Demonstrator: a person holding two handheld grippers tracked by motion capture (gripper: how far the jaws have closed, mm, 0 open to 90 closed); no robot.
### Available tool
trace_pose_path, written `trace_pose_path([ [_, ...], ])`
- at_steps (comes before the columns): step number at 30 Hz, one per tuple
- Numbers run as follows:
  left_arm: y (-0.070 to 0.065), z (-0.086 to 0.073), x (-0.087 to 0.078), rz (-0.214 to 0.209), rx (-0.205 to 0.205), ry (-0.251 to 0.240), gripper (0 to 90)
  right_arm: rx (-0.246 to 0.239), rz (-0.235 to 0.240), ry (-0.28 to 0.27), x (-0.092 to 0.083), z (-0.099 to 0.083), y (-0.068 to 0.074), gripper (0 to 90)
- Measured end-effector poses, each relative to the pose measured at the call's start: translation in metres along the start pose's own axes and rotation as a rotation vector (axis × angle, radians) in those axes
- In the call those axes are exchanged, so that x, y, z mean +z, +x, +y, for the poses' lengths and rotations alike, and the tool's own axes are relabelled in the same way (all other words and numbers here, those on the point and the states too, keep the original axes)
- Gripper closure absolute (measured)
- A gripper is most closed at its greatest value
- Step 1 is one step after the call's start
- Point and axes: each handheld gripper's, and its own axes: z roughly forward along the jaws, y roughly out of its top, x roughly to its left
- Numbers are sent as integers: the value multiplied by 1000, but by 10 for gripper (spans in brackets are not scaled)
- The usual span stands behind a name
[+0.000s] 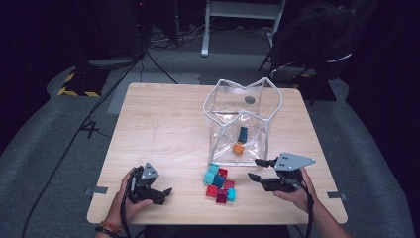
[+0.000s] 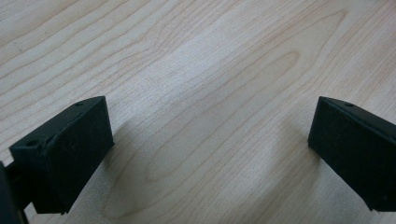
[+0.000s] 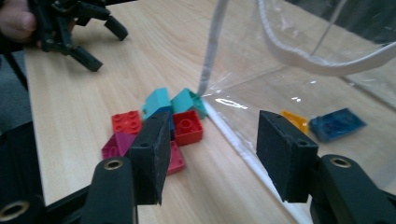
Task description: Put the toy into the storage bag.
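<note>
A dim room with cables across a grey floor, and in the middle of it a pale wooden table lit from above. Toward the far right of the tabletop stands a clear plastic bin with a white wavy rim; inside it, on the bottom, lie a dark blue brick and an orange brick close together. Just in front of the bin's near wall sits a small heap of bricks, red, magenta and teal, bunched tight and touching each other, with the teal ones nearest the bin.

The right gripper is held just to the right of that heap, low over the table and pointing left toward it. Its jaws stand partly apart with nothing between them; in the right gripper view the pads frame bare wood and the bin's lower edge, with the heap beyond the left pad and the bin's two bricks seen through the clear wall on the right.

The left gripper rests near the front left of the table, well apart from the heap. Its jaws are spread wide, and in the left gripper view there is plain wood grain between them, nothing held
</note>
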Motion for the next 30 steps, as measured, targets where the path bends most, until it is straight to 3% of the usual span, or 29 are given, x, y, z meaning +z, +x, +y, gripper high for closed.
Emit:
trace_pose_path([
  [19, 0, 0, 0, 1, 2, -3, 2, -64, 145, 98, 38, -31, 31, 437],
  [30, 0, 0, 0, 0, 1, -3, 1, -90, 174, 142, 57, -38, 42, 422],
])
